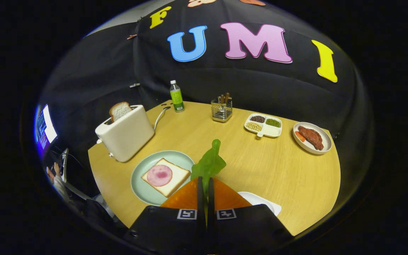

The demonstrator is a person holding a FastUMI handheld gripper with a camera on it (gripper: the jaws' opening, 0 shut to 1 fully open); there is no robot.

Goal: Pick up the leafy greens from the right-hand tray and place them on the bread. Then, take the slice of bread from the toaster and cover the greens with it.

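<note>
My gripper (204, 181) is shut on the leafy greens (209, 163), which stick up from between the two orange fingers (186, 198). The greens hang above the table, just right of the pale green plate (143, 191). On that plate lies a slice of bread (175, 179) with a round pink slice of ham (159, 175) on top. Further left and back stands the white toaster (126, 136) with a slice of bread (120, 110) sticking out of its slot. A white tray (264, 202) peeks out behind my right finger.
Along the far edge of the round wooden table (260, 166) stand a green bottle (176, 96), a wire holder with utensils (221, 109), a divided white dish of beans (263, 124) and a plate with meat (312, 137). The toaster's cord (159, 116) runs back. A person sits at far left.
</note>
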